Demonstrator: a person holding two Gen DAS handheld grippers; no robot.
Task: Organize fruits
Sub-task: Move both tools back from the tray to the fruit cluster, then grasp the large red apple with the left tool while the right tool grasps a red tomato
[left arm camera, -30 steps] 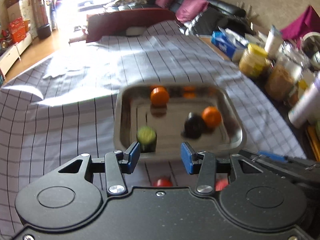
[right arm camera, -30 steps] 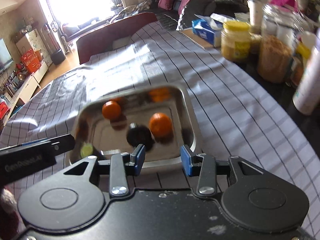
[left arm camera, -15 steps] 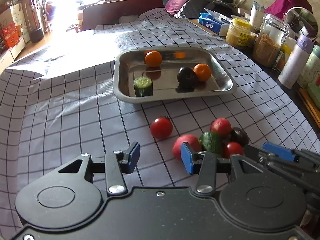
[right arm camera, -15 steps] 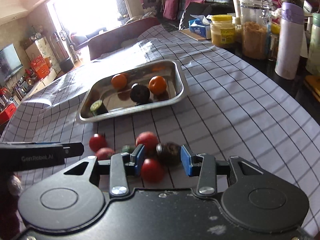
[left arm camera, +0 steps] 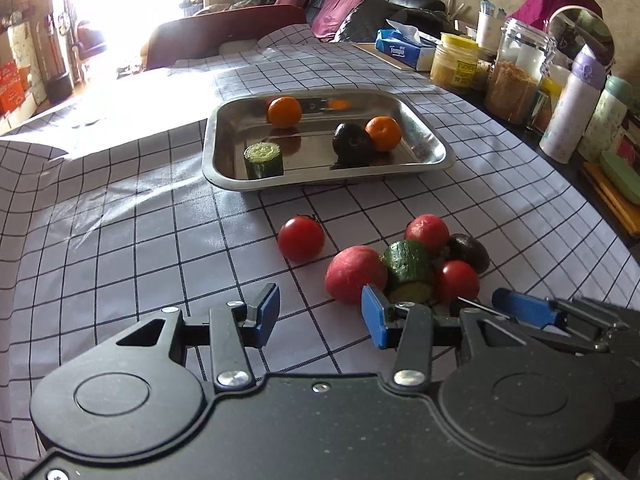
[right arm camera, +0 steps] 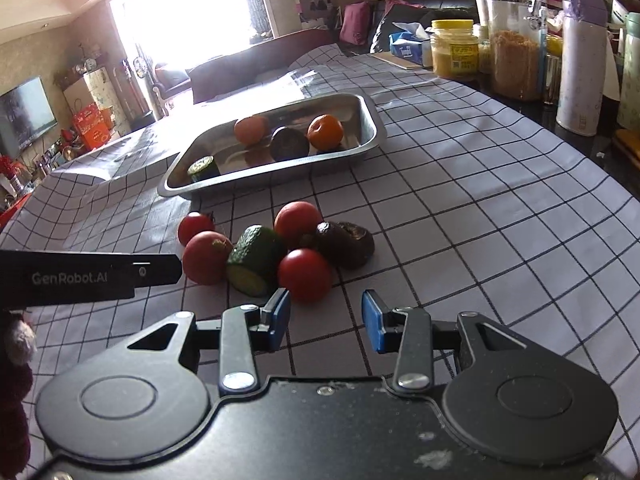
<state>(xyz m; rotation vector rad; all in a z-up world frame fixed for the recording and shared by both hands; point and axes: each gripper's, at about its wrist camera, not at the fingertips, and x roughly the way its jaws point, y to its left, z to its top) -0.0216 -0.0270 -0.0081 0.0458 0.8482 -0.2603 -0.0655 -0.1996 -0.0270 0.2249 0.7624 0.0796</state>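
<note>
A steel tray [left arm camera: 224,176] holds two oranges [left arm camera: 284,112], a dark fruit [left arm camera: 352,142] and a cucumber piece [left arm camera: 263,160]. Nearer on the checked cloth lies a loose pile: several red tomatoes [left arm camera: 301,238], a cucumber piece [left arm camera: 408,270] and a dark fruit [left arm camera: 468,252]. My left gripper [left arm camera: 320,316] hangs open and empty just short of the pile, its right finger next to the biggest red fruit [left arm camera: 355,274]. My right gripper [right arm camera: 326,320] is open and empty too, with a tomato [right arm camera: 306,280] just ahead of its left finger. The tray [right arm camera: 372,120] lies beyond.
Jars [left arm camera: 512,80], a yellow-lidded pot [left arm camera: 458,60], a tissue box [left arm camera: 404,50] and flasks [left arm camera: 568,108] line the table's right edge. A red chair back [left arm camera: 224,36] stands at the far end. In the right wrist view the left gripper's black finger [right arm camera: 88,276] reaches in from the left.
Both grippers have drawn back from over the tray and sunk toward the cloth. The loose pile of tomatoes, cucumber and dark fruit has come into view. Jaws unchanged.
</note>
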